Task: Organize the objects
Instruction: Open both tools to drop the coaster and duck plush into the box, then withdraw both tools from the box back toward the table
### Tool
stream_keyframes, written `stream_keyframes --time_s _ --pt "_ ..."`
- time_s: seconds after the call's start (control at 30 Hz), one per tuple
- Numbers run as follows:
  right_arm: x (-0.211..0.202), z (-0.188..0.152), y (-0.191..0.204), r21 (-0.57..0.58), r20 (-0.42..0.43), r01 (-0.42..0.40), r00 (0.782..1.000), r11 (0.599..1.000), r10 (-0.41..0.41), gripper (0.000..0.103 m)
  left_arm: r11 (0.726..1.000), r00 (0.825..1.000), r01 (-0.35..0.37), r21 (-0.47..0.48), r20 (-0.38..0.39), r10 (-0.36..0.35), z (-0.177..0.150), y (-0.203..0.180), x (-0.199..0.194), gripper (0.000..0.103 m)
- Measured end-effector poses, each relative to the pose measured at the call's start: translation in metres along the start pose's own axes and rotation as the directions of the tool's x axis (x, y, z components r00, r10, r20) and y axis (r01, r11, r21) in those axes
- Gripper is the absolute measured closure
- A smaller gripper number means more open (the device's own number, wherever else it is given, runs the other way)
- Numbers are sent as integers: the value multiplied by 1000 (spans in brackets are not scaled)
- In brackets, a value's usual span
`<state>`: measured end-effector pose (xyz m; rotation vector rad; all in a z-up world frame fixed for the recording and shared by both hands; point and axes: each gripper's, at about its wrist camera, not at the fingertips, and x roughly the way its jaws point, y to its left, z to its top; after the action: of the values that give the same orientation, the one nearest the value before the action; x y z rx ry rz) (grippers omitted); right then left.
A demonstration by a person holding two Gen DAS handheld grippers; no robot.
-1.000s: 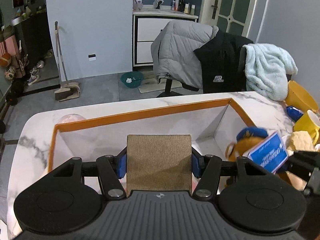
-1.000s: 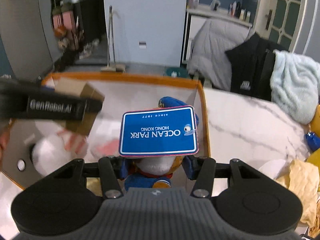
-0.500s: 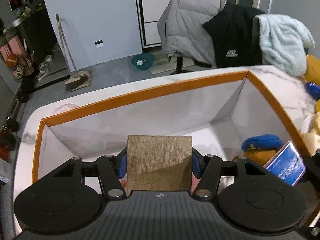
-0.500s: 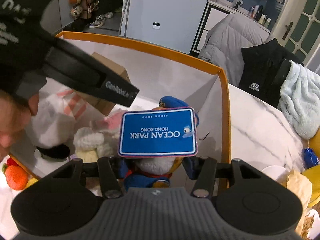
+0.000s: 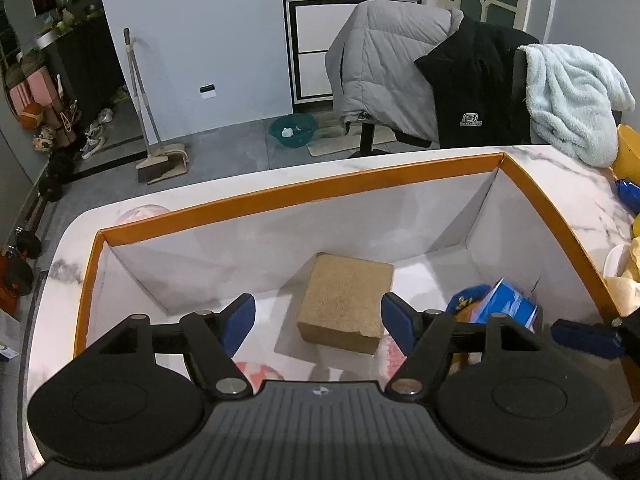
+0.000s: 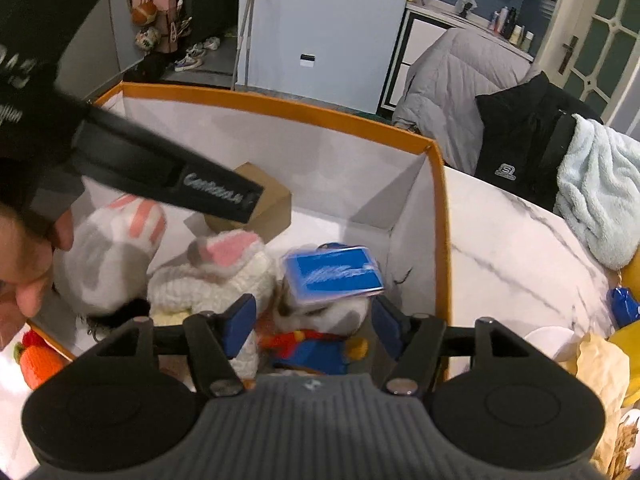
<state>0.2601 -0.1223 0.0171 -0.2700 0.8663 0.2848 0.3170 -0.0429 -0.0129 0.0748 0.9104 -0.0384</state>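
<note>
Jaws apart on both our grippers, left gripper (image 5: 318,316) and right gripper (image 6: 310,324).
Cardboard block (image 5: 344,302) lies free in the orange-rimmed box (image 5: 296,194); sailor plush (image 6: 320,320) at 3 o'clock.

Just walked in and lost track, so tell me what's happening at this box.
A person is packing things into the orange-rimmed white box with two handheld grippers. The left gripper has its jaws open above the brown cardboard block lying on the box floor. The right gripper, also open, hovers over the blue-tagged sailor plush toy, which lies in the box beside a white rabbit plush.
</note>
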Motion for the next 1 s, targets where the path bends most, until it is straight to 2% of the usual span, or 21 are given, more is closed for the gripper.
stream_keyframes --time_s 0.47,1.0 --pt "-17 0 -6 25 20 3 1000 1000 -4 37 1000 1000 5 1 30 -5 0 6 -24 20" --pt "-83 4 4 77 111 -44 993 996 35 37 1000 993 -17 12 116 16 2 23 -99 20"
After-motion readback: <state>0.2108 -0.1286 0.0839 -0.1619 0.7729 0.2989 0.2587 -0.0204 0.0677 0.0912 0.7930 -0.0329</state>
